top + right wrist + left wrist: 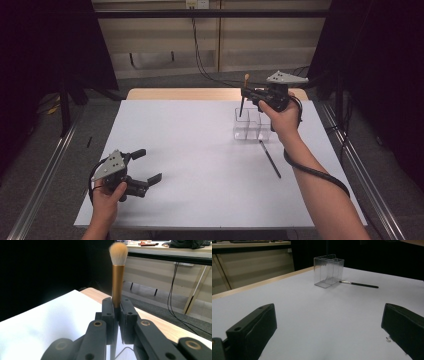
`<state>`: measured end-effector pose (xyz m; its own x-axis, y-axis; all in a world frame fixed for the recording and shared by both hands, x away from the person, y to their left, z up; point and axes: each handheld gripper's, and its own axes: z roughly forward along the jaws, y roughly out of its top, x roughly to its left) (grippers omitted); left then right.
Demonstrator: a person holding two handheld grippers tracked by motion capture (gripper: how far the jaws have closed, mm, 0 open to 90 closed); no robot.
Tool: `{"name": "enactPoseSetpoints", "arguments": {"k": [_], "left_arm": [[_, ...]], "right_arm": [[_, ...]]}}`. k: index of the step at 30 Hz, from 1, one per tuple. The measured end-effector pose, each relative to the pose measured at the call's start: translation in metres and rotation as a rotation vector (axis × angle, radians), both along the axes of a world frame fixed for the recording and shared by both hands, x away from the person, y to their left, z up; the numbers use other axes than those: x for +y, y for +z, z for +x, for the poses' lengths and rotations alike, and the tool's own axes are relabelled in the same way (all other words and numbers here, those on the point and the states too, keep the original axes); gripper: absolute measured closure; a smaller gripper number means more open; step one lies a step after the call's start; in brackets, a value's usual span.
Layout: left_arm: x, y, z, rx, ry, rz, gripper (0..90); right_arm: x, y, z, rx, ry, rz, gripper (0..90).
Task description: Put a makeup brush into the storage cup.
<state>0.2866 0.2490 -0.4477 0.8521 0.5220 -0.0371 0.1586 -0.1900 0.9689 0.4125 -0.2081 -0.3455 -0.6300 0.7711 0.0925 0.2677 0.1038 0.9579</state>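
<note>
Right tool [248, 93] grips makeup brush [117, 270] upright above clear organizer [251, 125], not yet inserted; thin brush [270, 159] waits on tabletop [200, 150]; left tool [148, 165] stands wide open, empty.

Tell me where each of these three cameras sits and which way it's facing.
High view: above the near table edge, facing forward and down; both forearms, left gripper, right gripper.
Left gripper view: between open jaws, facing the clear plastic compartment box and thin black brush; high view shares both.
Right gripper view: along jaws clamping a gold-handled fluffy makeup brush.
</note>
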Motion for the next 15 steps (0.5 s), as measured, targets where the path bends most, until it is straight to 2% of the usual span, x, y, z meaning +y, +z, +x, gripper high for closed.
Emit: {"name": "enactPoseSetpoints", "arguments": {"k": [15], "left_arm": [[-0.0011, -0.0002, -0.0003, 0.0, -0.002, 0.003, 0.0]], "right_arm": [[0.001, -0.0053, 0.0061, 0.01, -0.03, -0.021, 83.8]]}}
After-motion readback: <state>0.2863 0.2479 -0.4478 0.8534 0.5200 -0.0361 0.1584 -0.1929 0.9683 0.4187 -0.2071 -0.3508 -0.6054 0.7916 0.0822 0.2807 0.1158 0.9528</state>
